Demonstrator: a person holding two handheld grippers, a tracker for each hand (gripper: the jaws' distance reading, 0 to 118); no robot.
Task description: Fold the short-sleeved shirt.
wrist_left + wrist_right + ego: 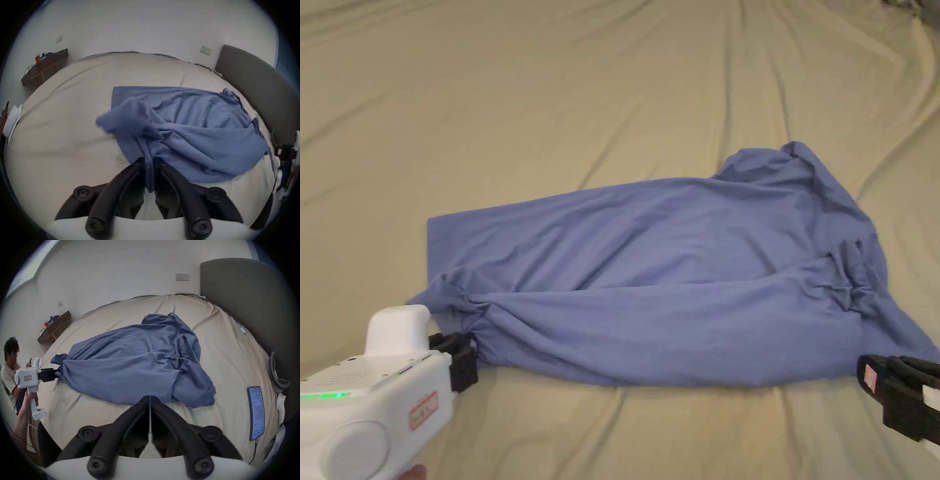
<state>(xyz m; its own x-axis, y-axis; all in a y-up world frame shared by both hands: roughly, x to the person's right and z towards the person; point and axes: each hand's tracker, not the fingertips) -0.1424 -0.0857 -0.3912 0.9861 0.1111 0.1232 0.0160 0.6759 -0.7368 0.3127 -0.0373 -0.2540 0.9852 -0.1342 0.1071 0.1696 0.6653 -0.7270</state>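
Observation:
A blue short-sleeved shirt point(675, 269) lies crumpled across the beige bed sheet point(550, 94), hem to the left and collar end to the right. My left gripper point(464, 359) is at the shirt's near left corner, and in the left gripper view point(149, 162) its jaws are shut on a bunched strip of the blue fabric point(194, 129). My right gripper point(865, 378) sits low at the near right, just off the shirt's front edge. In the right gripper view point(150, 398) its jaws are pressed together with no cloth seen between them, tips at the edge of the shirt point(129, 361).
A phone point(257, 413) with a cable lies on the bed to the right of the shirt. A dark headboard point(243, 296) bounds the right side. A person point(9, 366) sits off the left edge, and a dark desk point(55, 327) stands by the wall.

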